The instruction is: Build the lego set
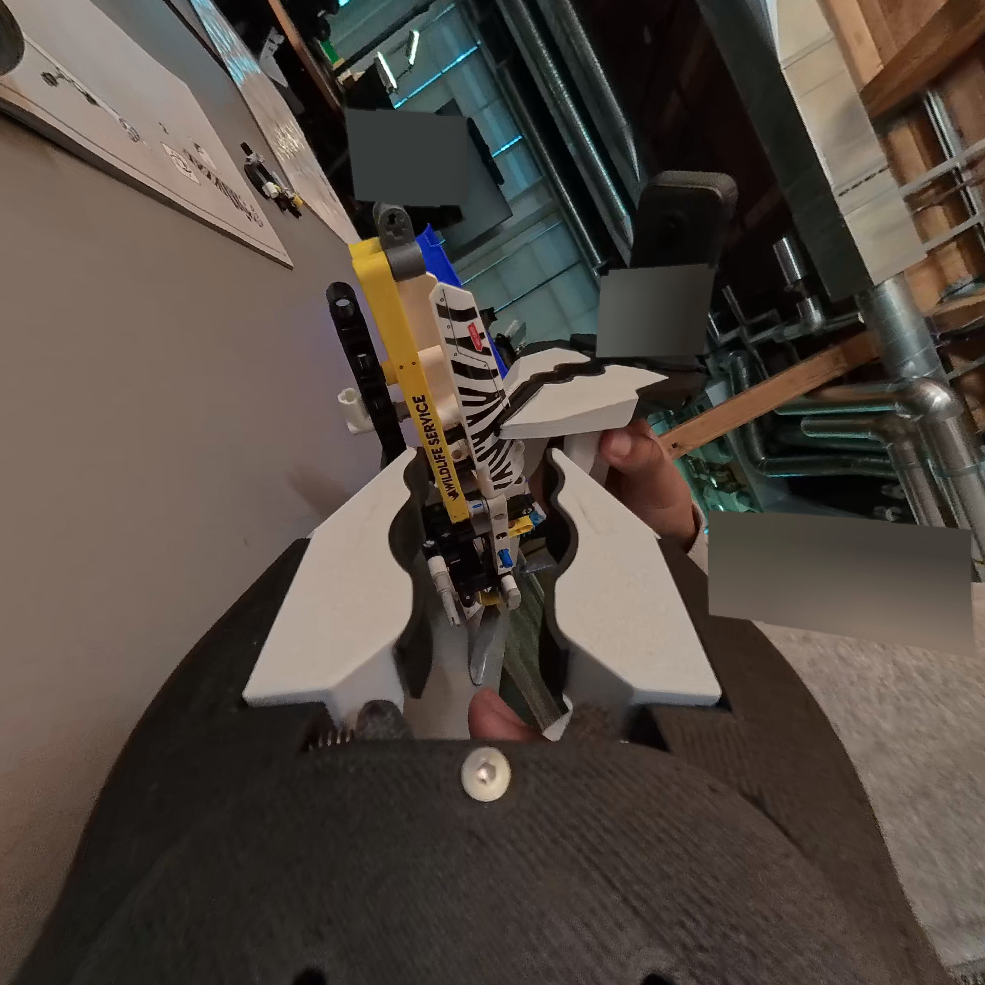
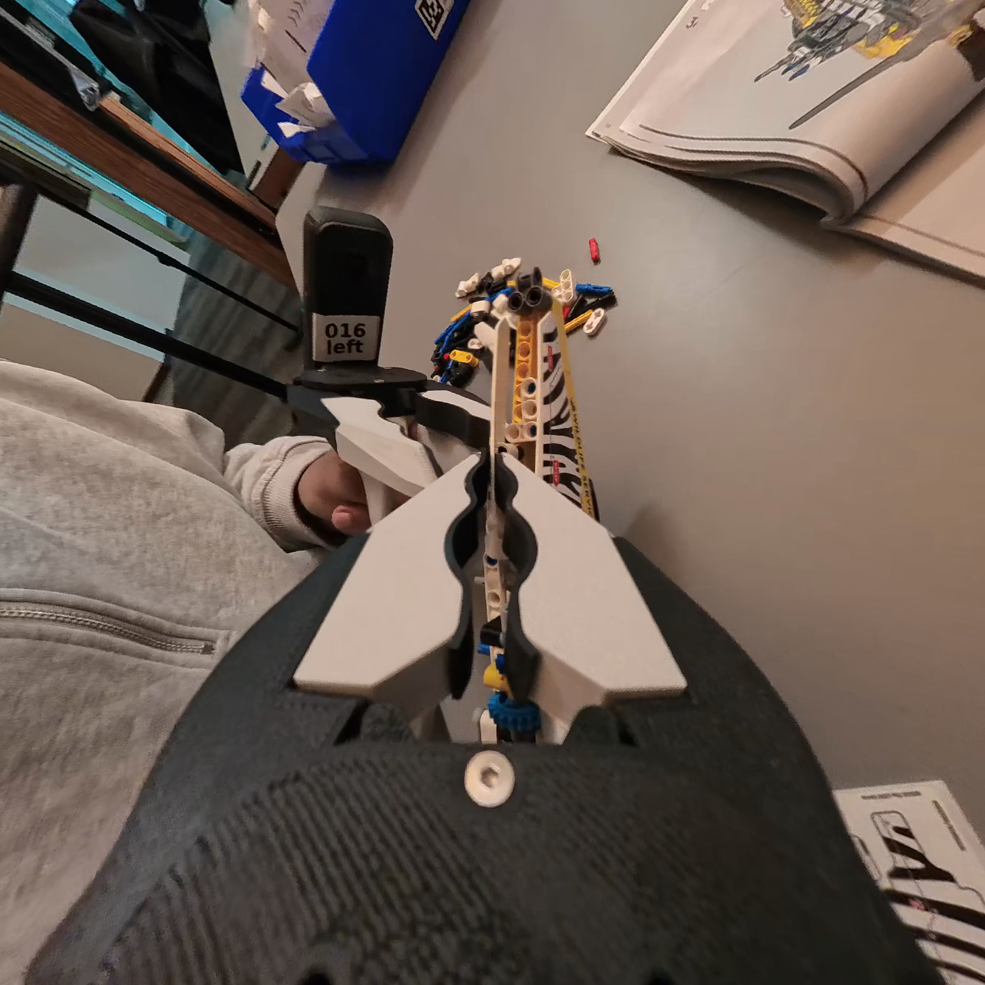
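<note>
Two grippers: the lego model [image 1: 463, 426] is held off the desk [image 1: 133, 426] between them, each gripping a different part.
Left gripper [image 1: 482, 479]: jaws are spread fairly wide, yet the model's lower black-and-white section is seated between them and appears to be clamped.
Right gripper [image 2: 494, 463]: its tips are clenched almost together on a thin white beam [image 2: 498, 384] of the model; in the left wrist view it is seen coming in from the side at the zebra-striped panel [image 1: 479, 384].
Loose parts: a small heap of pieces [image 2: 533, 314] is left on the desk beyond the model, with a red piece [image 2: 594, 250] apart from it.
Instructions: an open booklet [image 2: 773, 106] lies at the far side.
Risk: the thin beam could be levered off or the panel popped loose if the two grippers are twisted against each other.
Risk: a slip at the left grasp could drop the model onto the heap.
</note>
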The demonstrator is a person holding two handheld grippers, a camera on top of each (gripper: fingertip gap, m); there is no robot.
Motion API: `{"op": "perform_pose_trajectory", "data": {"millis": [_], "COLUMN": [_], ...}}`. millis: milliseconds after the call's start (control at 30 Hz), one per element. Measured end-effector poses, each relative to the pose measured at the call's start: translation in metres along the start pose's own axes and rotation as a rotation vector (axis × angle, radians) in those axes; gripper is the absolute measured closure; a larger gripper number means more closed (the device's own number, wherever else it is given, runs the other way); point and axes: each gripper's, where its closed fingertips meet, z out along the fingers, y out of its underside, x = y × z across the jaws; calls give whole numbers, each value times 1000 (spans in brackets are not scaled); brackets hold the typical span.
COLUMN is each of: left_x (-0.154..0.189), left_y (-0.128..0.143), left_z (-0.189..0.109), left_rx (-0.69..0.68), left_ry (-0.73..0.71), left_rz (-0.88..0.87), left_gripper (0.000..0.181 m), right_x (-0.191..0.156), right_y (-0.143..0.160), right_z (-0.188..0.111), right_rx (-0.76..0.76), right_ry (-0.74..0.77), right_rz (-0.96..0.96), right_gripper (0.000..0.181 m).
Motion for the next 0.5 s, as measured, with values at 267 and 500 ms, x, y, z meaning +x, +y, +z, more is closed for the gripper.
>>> {"op": "perform_pose_trajectory", "data": {"millis": [267,500], "left_x": [-3,-4], "left_y": [3,4], "left_z": [2,3], "left_rx": [-15,-20], "left_ry": [-25,-39], "left_rz": [10,15], "left_gripper": [135,133], "right_x": [3,6], "right_y": [2,2], "right_z": [3,4], "right_rx": [-13,-16], "right_ry": [117,113], "right_rz": [-107,-103], "right_gripper": [181,181]}}
